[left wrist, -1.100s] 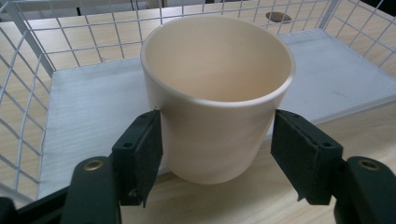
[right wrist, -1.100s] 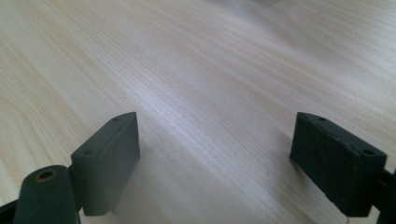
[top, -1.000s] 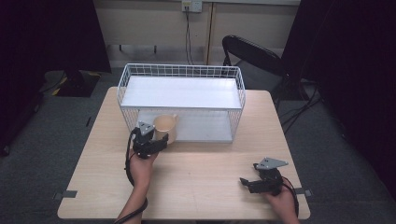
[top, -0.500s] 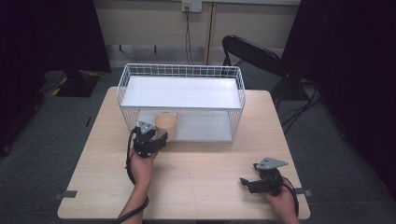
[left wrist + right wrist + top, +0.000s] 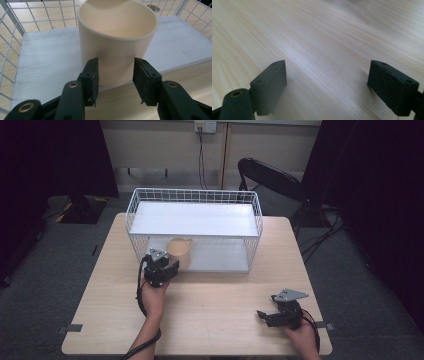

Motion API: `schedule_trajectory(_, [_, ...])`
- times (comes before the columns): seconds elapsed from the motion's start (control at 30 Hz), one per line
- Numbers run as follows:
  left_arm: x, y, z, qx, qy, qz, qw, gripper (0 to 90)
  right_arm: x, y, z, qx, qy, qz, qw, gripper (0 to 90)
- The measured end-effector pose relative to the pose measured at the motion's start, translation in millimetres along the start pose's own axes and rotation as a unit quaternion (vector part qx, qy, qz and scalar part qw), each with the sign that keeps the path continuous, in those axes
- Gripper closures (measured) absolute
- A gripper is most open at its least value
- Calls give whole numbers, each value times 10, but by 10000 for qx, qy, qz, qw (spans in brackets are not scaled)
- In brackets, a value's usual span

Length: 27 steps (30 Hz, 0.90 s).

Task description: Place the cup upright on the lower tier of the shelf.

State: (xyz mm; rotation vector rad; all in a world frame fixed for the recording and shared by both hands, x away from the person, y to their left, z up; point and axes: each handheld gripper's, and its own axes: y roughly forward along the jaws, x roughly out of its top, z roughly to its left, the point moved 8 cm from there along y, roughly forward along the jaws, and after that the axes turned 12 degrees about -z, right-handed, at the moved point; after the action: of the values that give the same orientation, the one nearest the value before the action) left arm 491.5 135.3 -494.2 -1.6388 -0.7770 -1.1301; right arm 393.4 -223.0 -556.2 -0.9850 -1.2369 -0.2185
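The pale wooden table (image 5: pixel 210 315) carries, across its far half, a white wire-mesh rack with two flat white shelves (image 5: pixel 195 195), open toward the person. In the high view, at about seven o'clock of that rack, a cream-coloured, smooth-walled ceramic cup (image 5: pixel 179 252) sits at the front edge of the lower shelf (image 5: pixel 45 65), upright with its mouth facing up. In the left gripper view its base appears to rest on the shelf right at the front lip, where the white board meets the table.

The left gripper (image 5: pixel 115 75) is at the cup from the six o'clock side. Its black jaws flank the lower wall; the one on the view's left lies against the cup, the other is just beside it with what looks like a sliver of gap, so I cannot tell whether the grip is closed or has just been let go. The right gripper (image 5: pixel 337 85) lies well apart, near the table's five o'clock corner, jaws spread wide over bare wood with nothing between them.

As a judgement, the work looks nearly finished: the cup is on the lower shelf and standing. What seems left is to part the jaws fully and draw the left gripper back without tipping the cup, perhaps after nudging it deeper in.
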Motion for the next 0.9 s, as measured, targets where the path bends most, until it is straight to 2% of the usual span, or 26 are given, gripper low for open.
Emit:
schedule_trajectory(0.33, [-27,32,6,25,-21,44,10000,584,0,-1,1,1,-1,0,10000,149])
schedule_trajectory(0.7, [-28,70,4,62,-108,33,9999,622,-1,-1,2,1,1,0,10000,148])
schedule_trajectory(0.77, [-26,83,-6,74,-206,-6,9998,629,-1,-1,2,1,2,0,10000,149])
schedule_trajectory(0.8, [-32,78,5,69,-134,52,9999,631,-1,-1,2,0,1,0,10000,149])
schedule_trajectory(0.9, [-33,90,-1,47,-192,59,9998,645,-1,-1,2,1,1,0,10000,149])
